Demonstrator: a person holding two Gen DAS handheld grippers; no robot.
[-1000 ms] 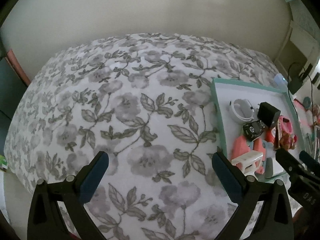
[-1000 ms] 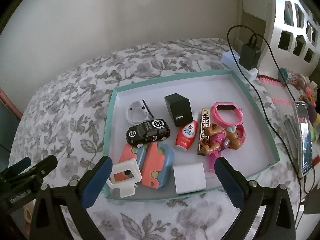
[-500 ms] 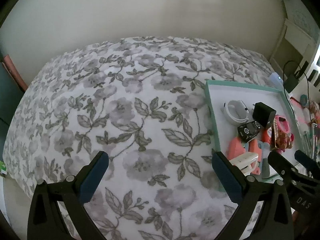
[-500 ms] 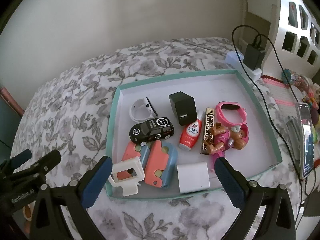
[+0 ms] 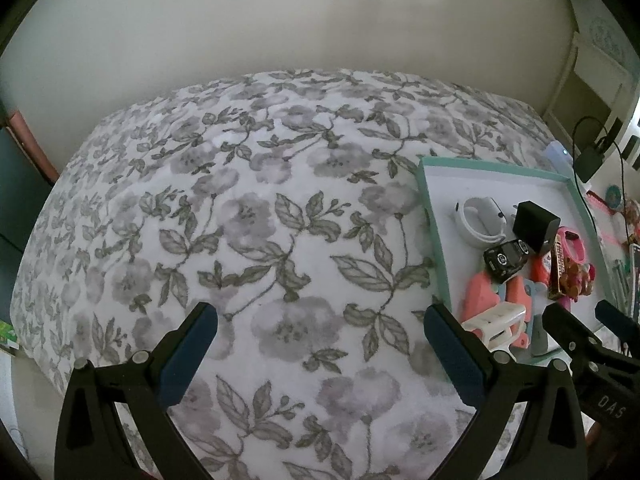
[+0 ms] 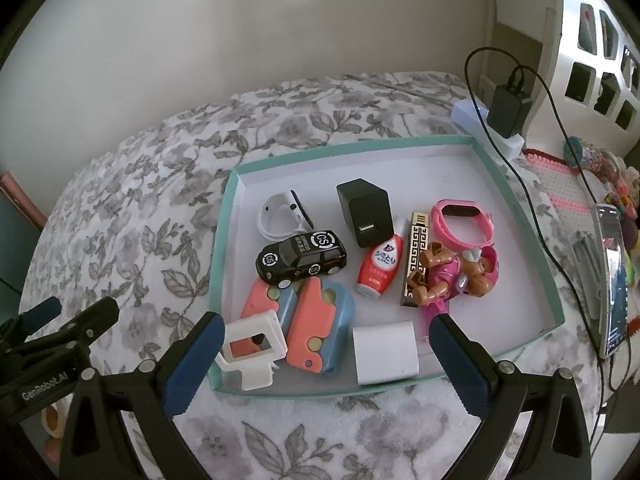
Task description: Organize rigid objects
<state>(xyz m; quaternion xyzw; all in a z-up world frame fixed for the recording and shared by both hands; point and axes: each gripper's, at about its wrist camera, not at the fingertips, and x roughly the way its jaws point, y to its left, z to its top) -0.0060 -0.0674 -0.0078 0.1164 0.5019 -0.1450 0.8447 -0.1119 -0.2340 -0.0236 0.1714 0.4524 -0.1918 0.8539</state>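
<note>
A teal-rimmed white tray (image 6: 520, 216) lies on the floral bedspread and holds several small objects: a black toy car (image 6: 302, 256), a black charger cube (image 6: 366, 212), a white cube (image 6: 386, 354), a white plastic frame (image 6: 250, 346), pink-and-blue pieces (image 6: 320, 328), a red bottle (image 6: 380, 266), a pink watch (image 6: 464, 222) and a toy puppy (image 6: 460, 272). My right gripper (image 6: 326, 364) is open and empty above the tray's near edge. My left gripper (image 5: 320, 352) is open and empty over bare bedspread left of the tray (image 5: 434, 236).
A power strip with a black plug and cable (image 6: 508, 112) sits beyond the tray. A phone (image 6: 612, 276) and small clutter lie to the right. The wall stands behind the bed. The bedspread (image 5: 240, 208) stretches wide to the left.
Both grippers have drifted slightly; the tray sits a little farther right in the left wrist view and slightly closer in the right wrist view. Nothing was grasped or released.
</note>
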